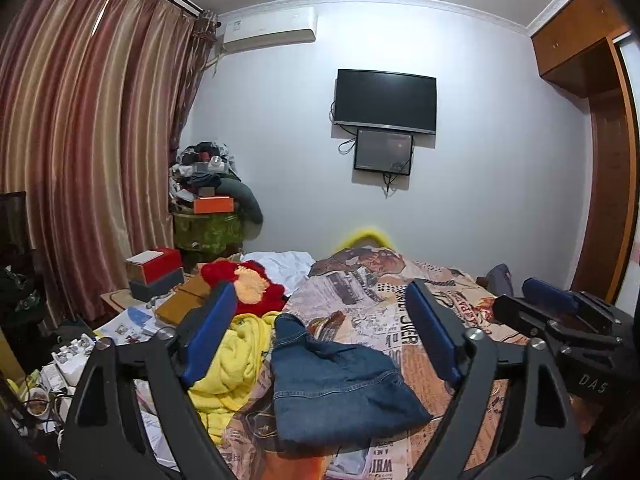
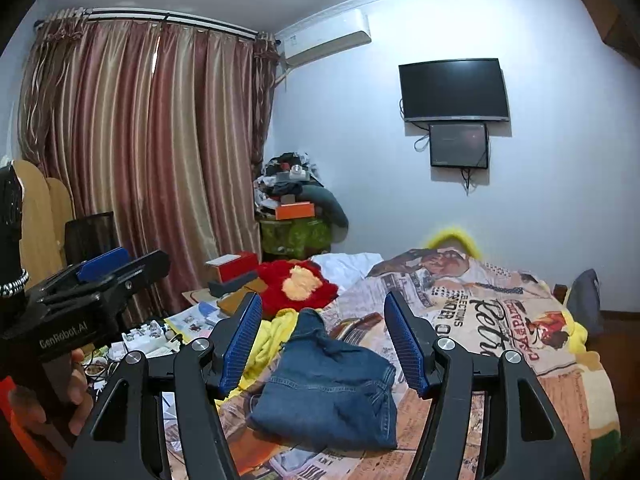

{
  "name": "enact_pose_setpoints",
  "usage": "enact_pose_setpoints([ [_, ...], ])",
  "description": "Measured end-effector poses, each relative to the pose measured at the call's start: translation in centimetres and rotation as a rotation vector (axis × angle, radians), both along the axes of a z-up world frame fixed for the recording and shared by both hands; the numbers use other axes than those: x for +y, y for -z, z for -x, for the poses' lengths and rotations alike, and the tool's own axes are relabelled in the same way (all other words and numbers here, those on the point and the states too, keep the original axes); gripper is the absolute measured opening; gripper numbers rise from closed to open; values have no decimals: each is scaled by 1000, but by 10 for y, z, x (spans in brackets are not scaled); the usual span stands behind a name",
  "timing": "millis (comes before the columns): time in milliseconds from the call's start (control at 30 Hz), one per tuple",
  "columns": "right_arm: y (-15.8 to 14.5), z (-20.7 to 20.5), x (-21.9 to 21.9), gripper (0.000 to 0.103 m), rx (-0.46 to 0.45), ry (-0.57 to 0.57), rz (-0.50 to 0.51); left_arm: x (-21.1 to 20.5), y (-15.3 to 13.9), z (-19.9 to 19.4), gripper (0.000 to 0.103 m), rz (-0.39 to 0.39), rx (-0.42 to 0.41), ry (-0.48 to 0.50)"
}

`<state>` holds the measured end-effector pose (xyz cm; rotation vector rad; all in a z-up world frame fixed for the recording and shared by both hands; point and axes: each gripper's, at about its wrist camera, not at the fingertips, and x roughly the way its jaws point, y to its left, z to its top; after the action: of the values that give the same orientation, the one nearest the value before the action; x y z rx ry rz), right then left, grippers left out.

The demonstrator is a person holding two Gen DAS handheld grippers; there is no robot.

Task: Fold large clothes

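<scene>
Dark blue jeans (image 1: 332, 384) lie folded into a thick bundle on the printed bedspread (image 1: 384, 304), with one leg end sticking up toward the far side. My left gripper (image 1: 320, 332) hangs above and short of them, its blue pads wide apart with nothing between. In the right wrist view the jeans (image 2: 328, 392) sit below my right gripper (image 2: 322, 344), which is also open and empty. Each gripper shows in the other's view: the right gripper (image 1: 538, 300) at the right edge, and the left gripper (image 2: 108, 266) at the left, held by a hand (image 2: 76, 380).
A yellow blanket (image 1: 236, 356) and a red plush cushion (image 1: 248, 284) lie left of the jeans. Boxes (image 1: 154, 268), papers and small clutter crowd the bed's left side. Further off are curtains (image 1: 92, 140), a wall television (image 1: 384, 98) and a wooden wardrobe (image 1: 608, 200) at the right.
</scene>
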<state>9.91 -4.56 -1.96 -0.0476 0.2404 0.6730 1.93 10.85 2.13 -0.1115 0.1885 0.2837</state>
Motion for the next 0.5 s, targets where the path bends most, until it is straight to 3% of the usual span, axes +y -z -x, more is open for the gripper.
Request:
enact_pose_setpoints([
  [67, 1, 1, 1, 80, 5, 11, 9, 1, 2, 1, 94, 2, 10, -5],
  [167, 2, 6, 0, 95, -4, 35, 4, 0, 4, 4, 96, -5, 14, -7],
  [267, 2, 11, 0, 102, -20, 58, 4, -2, 6, 6, 98, -1, 16, -7],
  [500, -1, 15, -1, 103, -46, 89, 14, -4, 8, 8, 99, -2, 16, -1],
])
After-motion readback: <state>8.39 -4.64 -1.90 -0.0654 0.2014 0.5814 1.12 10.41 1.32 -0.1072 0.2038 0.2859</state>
